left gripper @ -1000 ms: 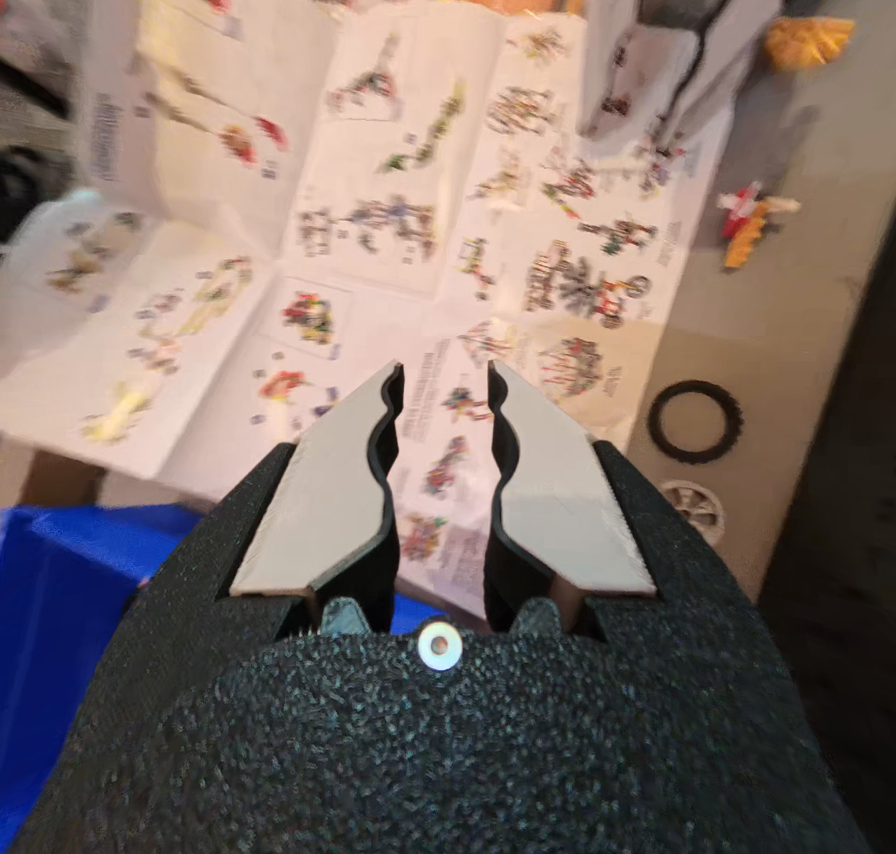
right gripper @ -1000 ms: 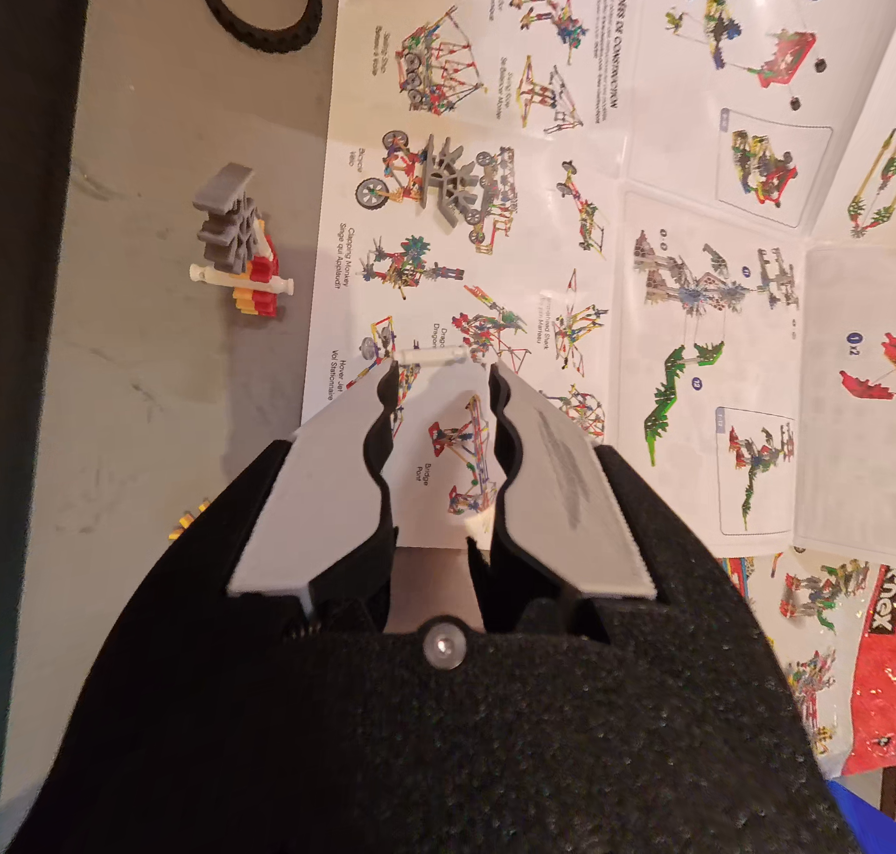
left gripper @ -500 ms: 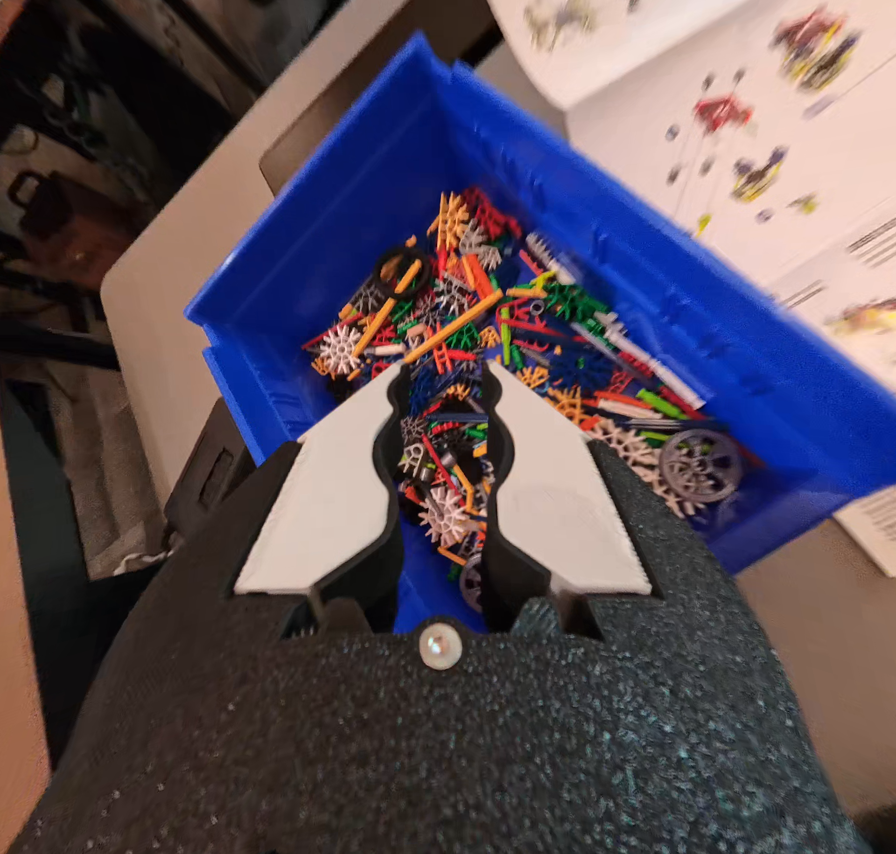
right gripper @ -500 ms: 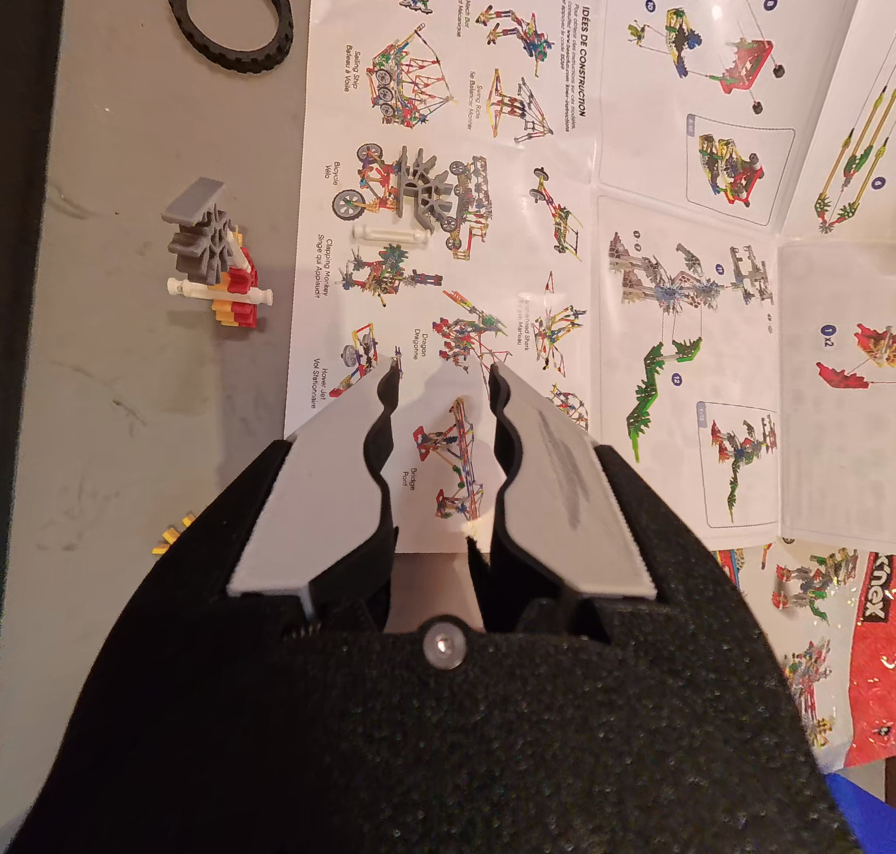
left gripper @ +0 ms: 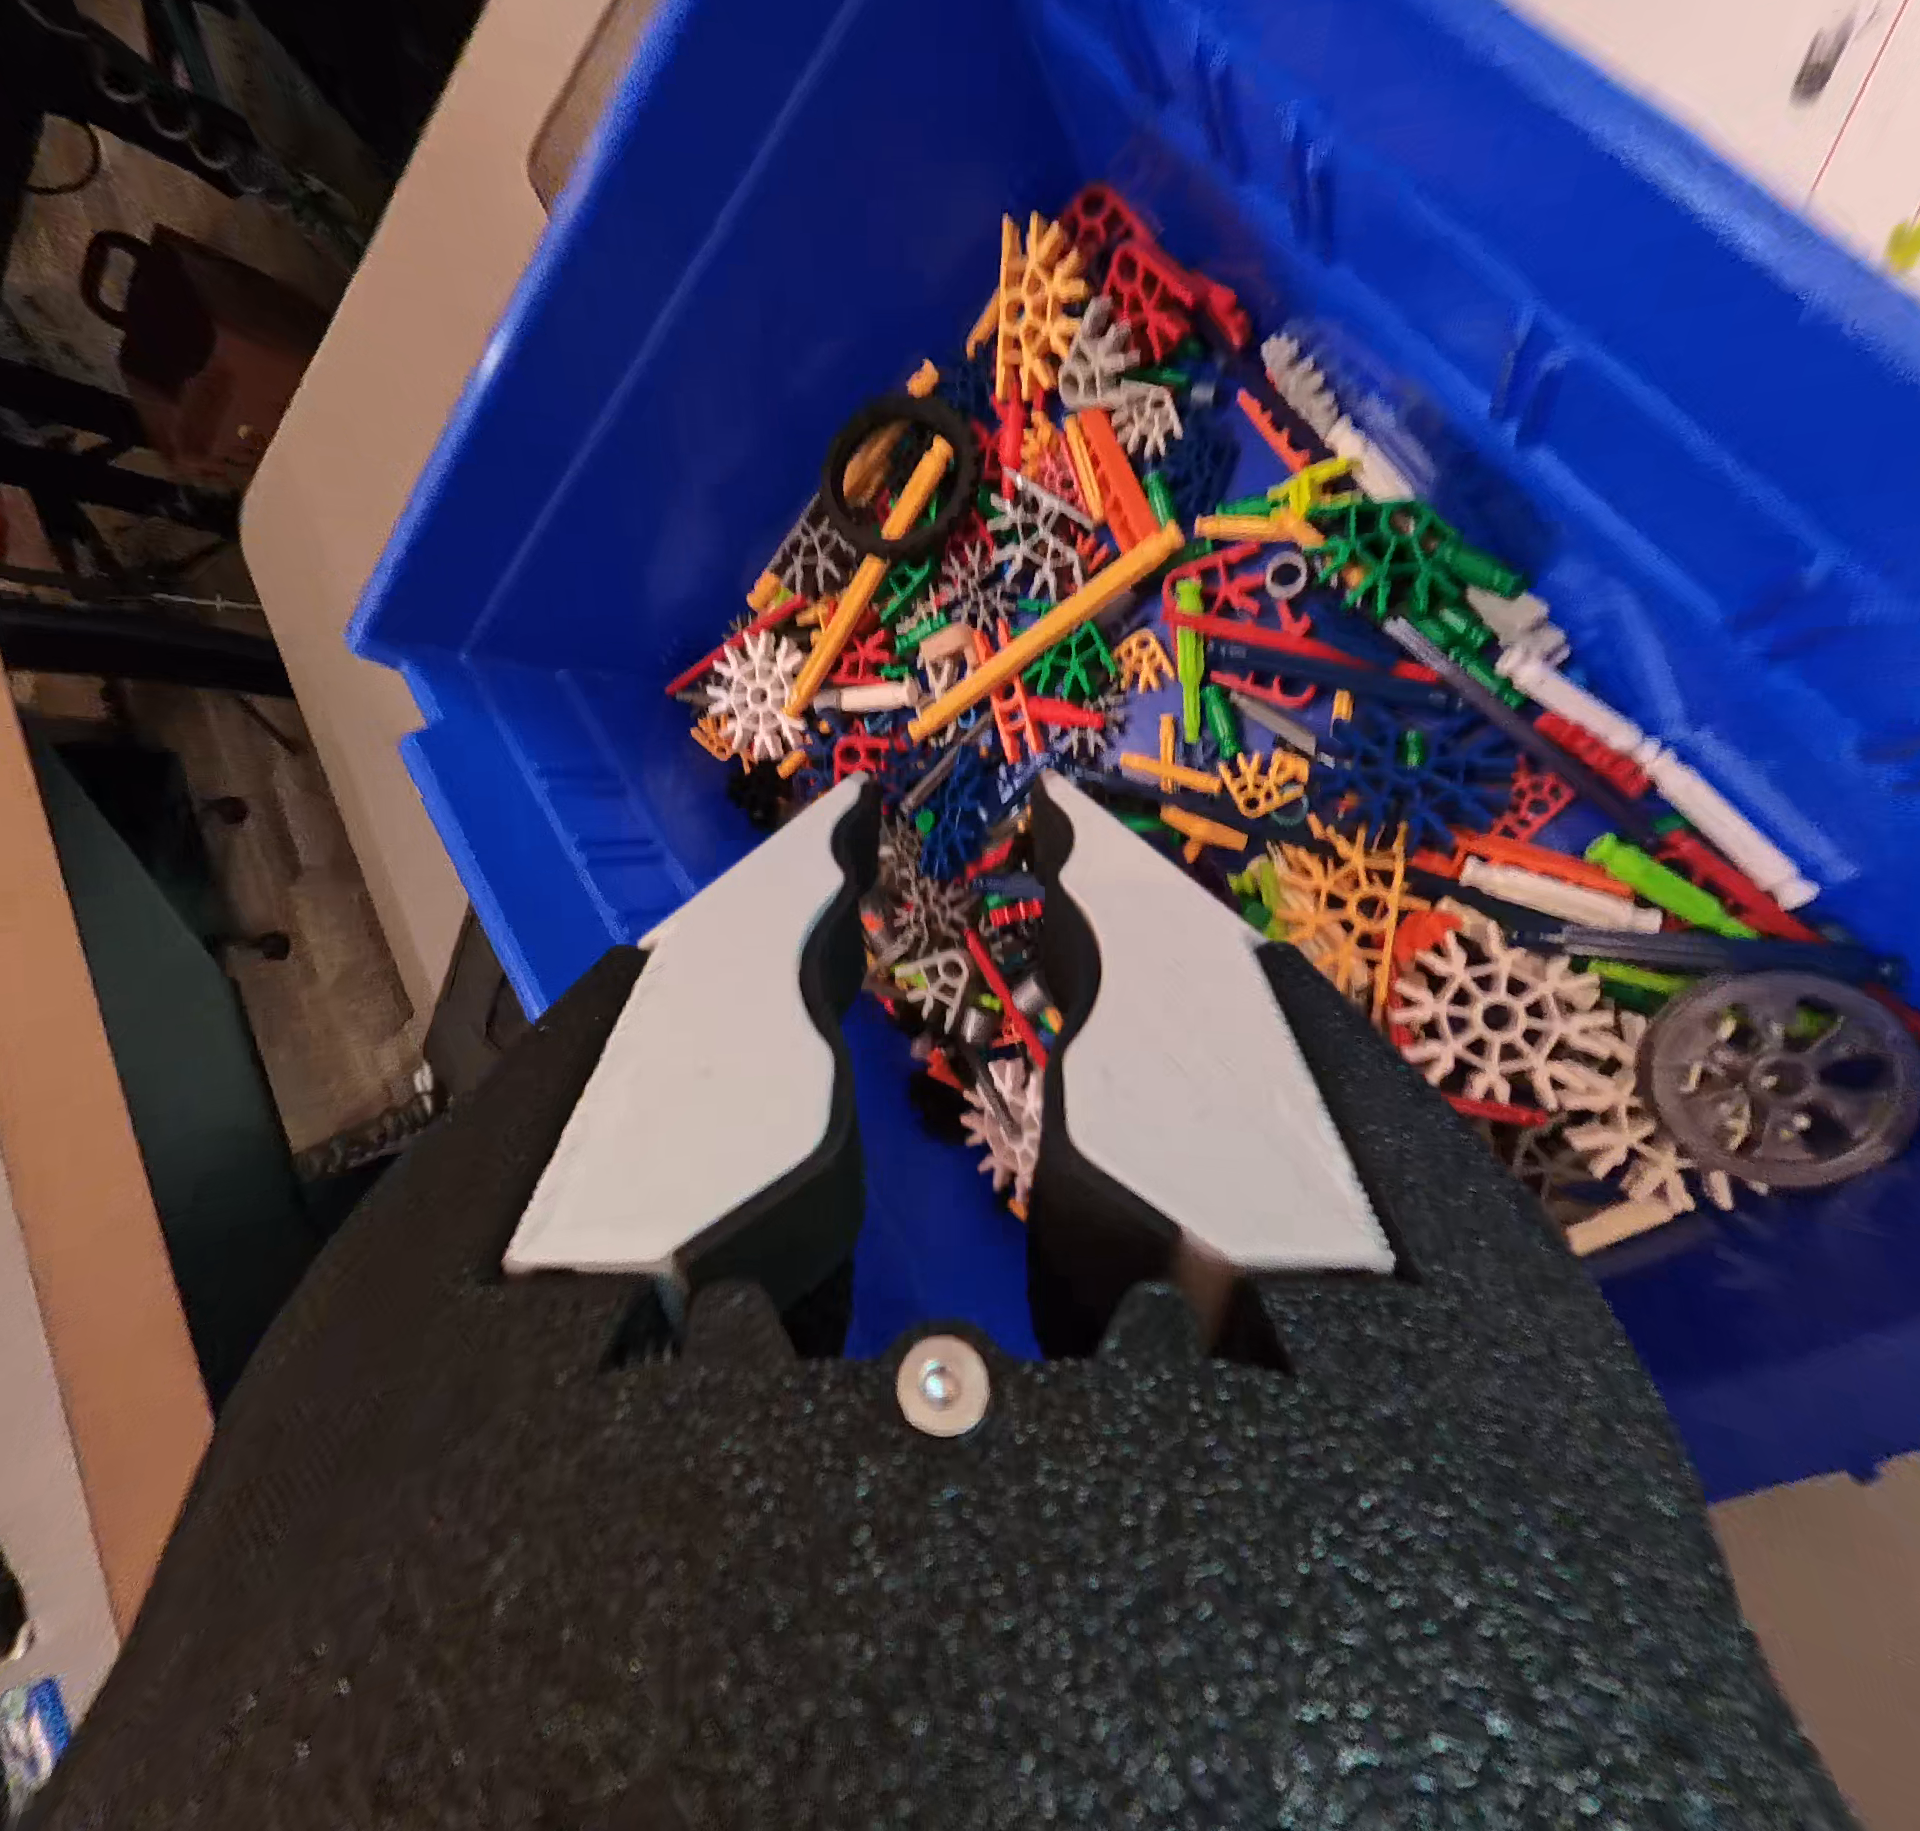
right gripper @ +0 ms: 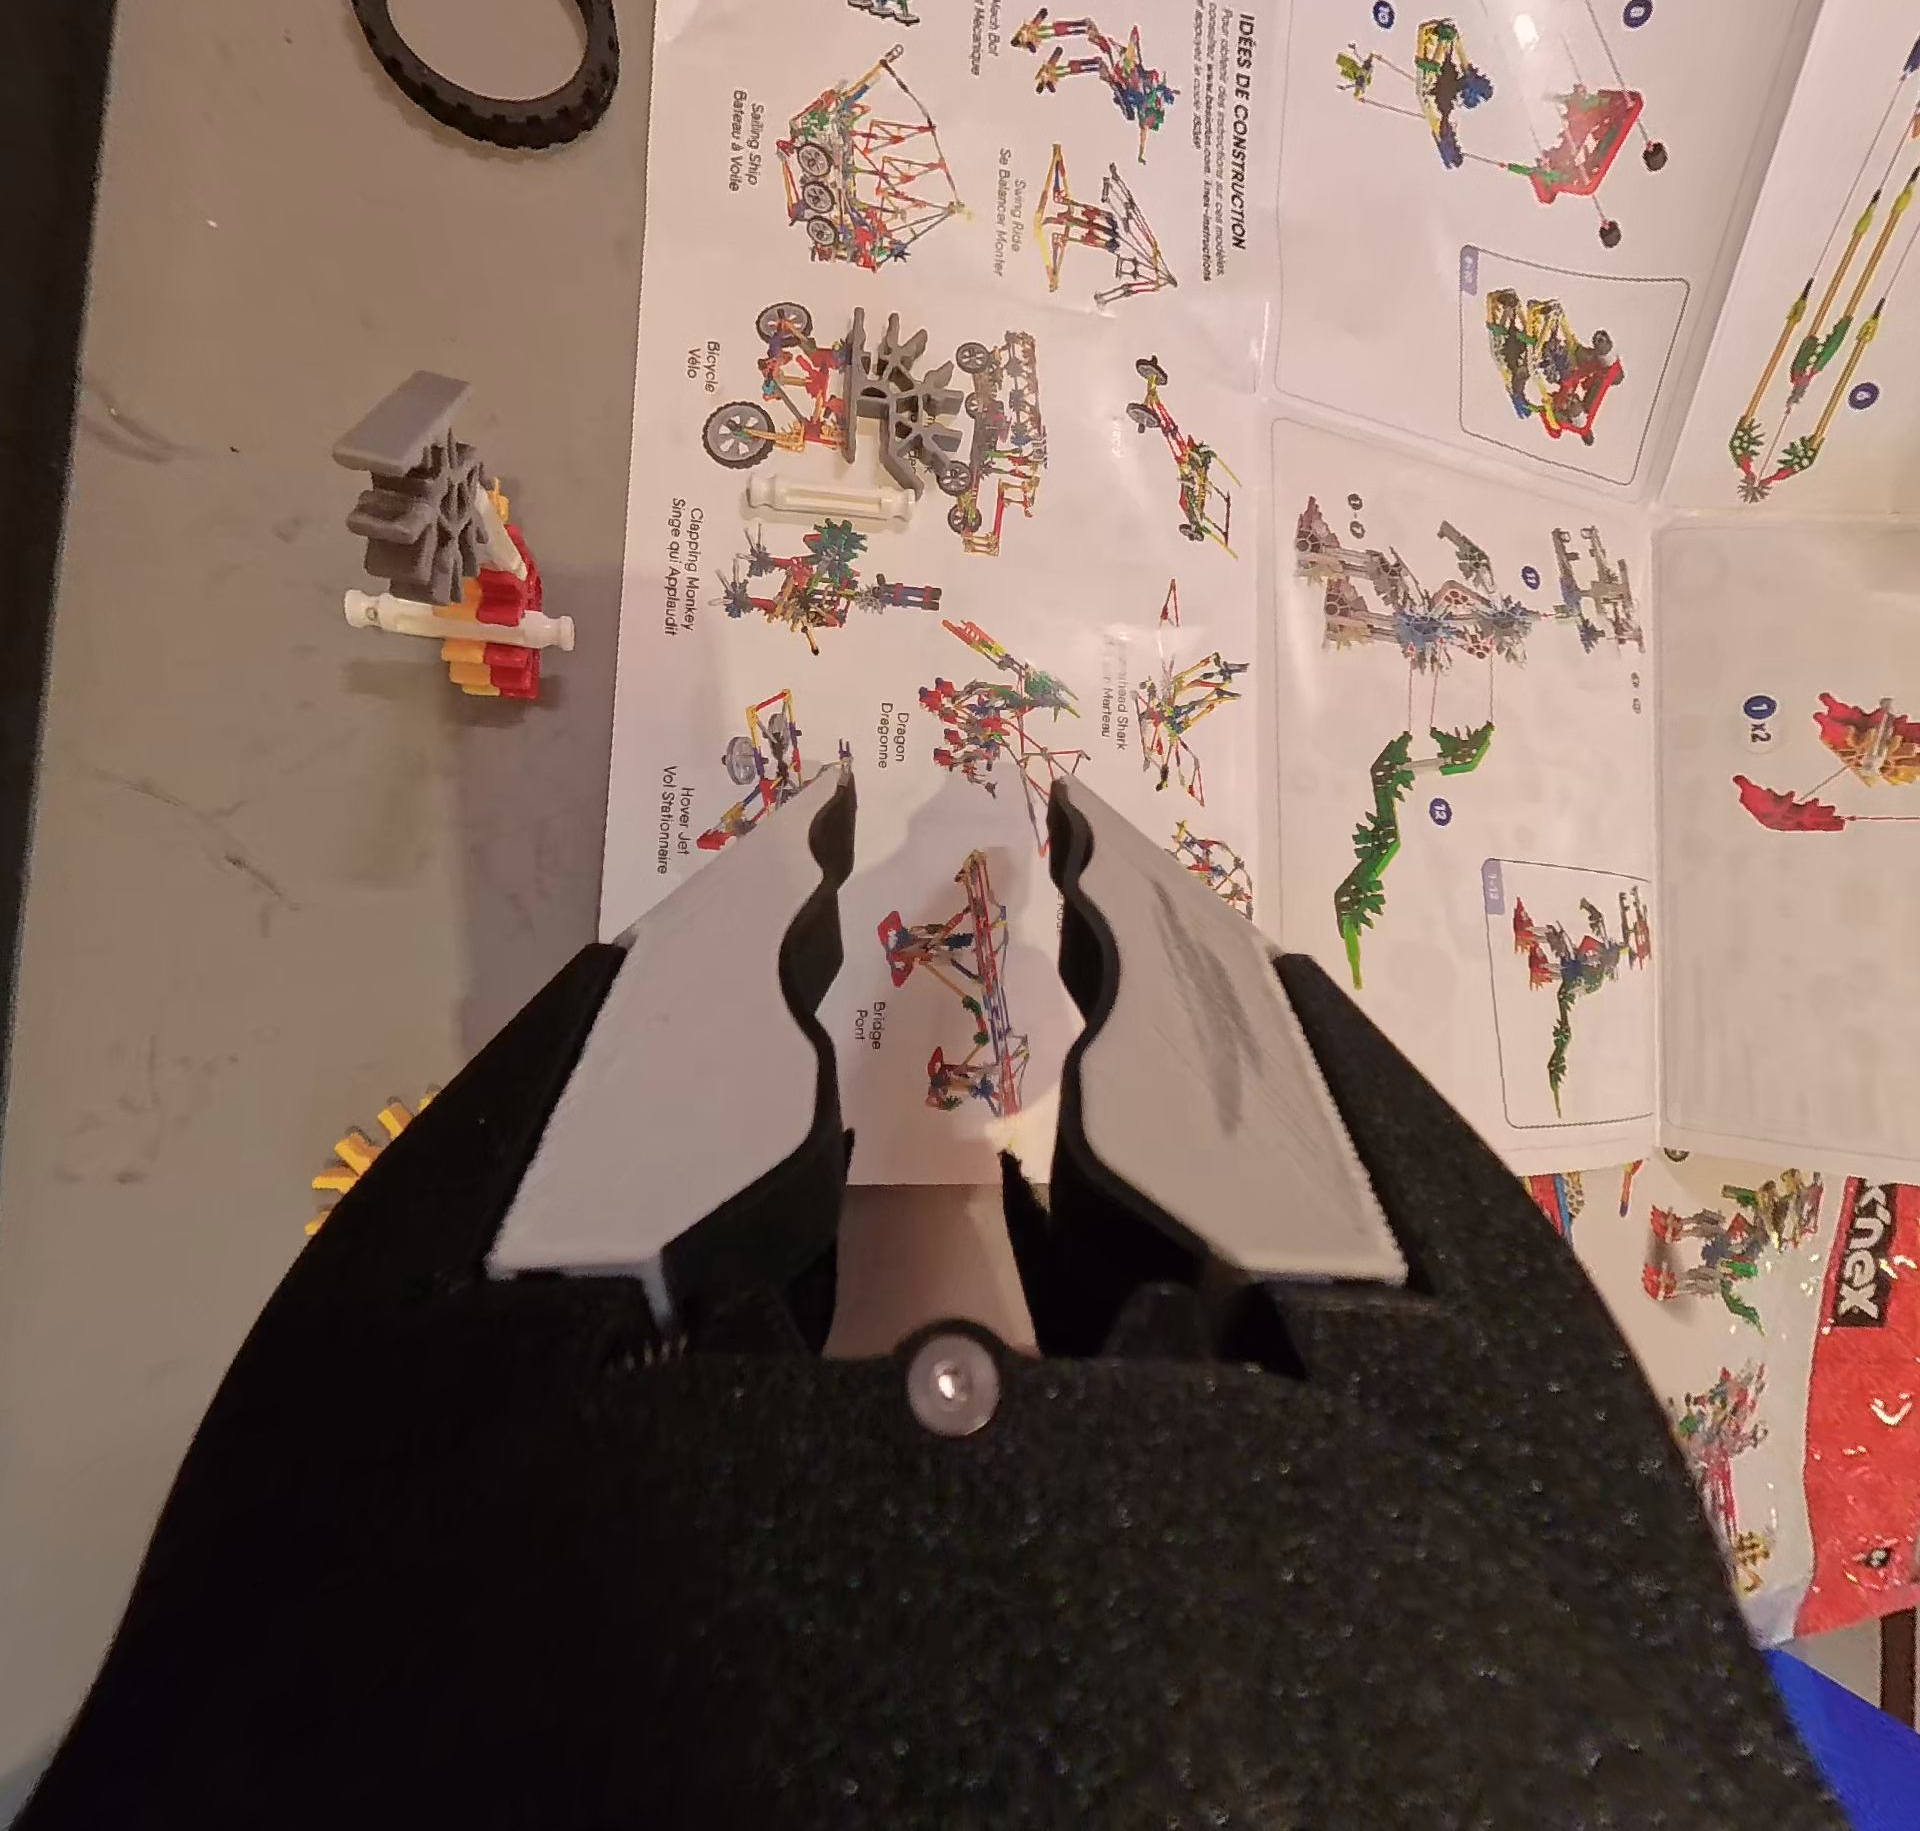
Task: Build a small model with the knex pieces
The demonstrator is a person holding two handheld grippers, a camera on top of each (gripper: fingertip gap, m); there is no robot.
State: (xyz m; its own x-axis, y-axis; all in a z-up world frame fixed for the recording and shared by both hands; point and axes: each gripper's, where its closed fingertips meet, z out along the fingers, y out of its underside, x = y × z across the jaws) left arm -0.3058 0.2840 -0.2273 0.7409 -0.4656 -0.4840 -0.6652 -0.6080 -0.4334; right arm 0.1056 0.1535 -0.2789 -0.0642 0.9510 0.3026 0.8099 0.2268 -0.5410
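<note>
My left gripper (left gripper: 951,794) is open and empty, held above a blue bin (left gripper: 665,327) full of small coloured building rods and connectors (left gripper: 1195,701). A black tyre ring (left gripper: 899,477) and a grey spoked wheel (left gripper: 1782,1080) lie in the pile. My right gripper (right gripper: 951,794) is open and empty above a white instruction sheet (right gripper: 1351,347) on the grey table. A short white rod (right gripper: 829,505) and a grey connector (right gripper: 894,394) lie on the sheet beyond its tips.
A small assembly of grey, red, orange and white pieces (right gripper: 457,545) sits on the table (right gripper: 260,898) left of the sheet. A black tyre (right gripper: 478,25) lies at the far left. A yellow connector (right gripper: 358,1153) peeks from under the gripper. The table edge runs along the left. The grippers' ends are close to 45 cm from one another. The grey spoked wheel (left gripper: 1782,1080) is about 15 cm from my left fingertips.
My left gripper swung from over the instruction sheet to above the blue bin and came closer to the pile. My right gripper drew back from the white rod, which now lies on the sheet.
</note>
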